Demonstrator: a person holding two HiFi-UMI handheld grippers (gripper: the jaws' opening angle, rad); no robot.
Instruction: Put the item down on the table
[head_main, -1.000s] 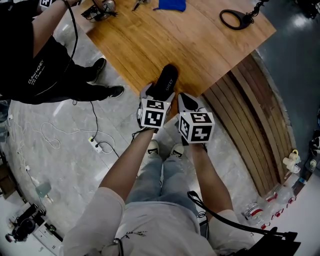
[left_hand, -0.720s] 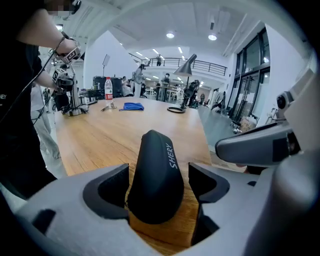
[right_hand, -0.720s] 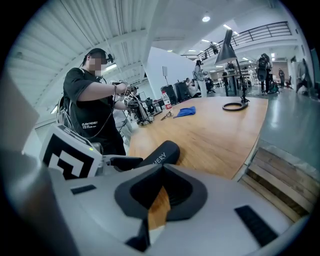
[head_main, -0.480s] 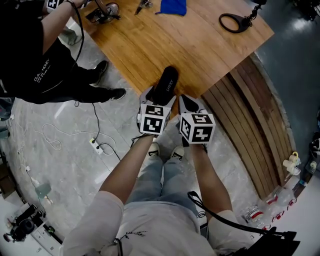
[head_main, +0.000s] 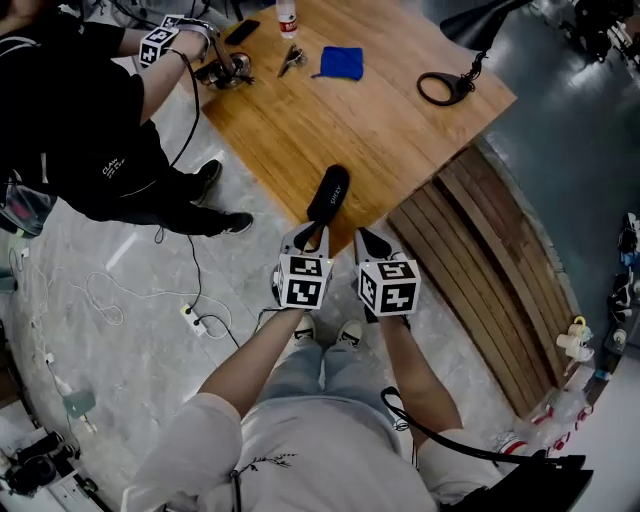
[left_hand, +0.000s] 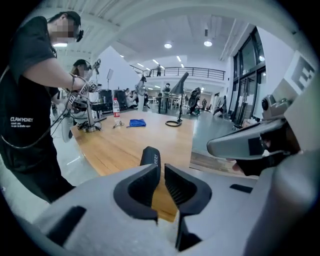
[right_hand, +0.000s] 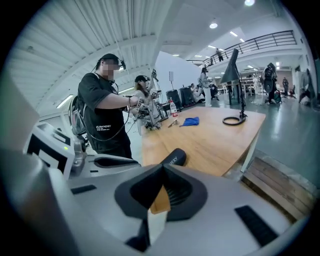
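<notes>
Black case (head_main: 328, 193) lies flat on the table (head_main: 400, 110), near its front edge (as the task wants it). Left gripper (left_hand: 162, 172): jaws just closing, now narrow, nothing between. Right gripper (right_hand: 163, 172): pinched together, empty. Keep your tongs clear of it.

Bright, even indoor light from ceiling lights (left_hand: 170, 45); glare on grey floor (head_main: 120, 255). Fisheye bending, dark corners in gripper views; left gripper (left_hand: 161, 169) slightly blurred at frame bottom.
</notes>
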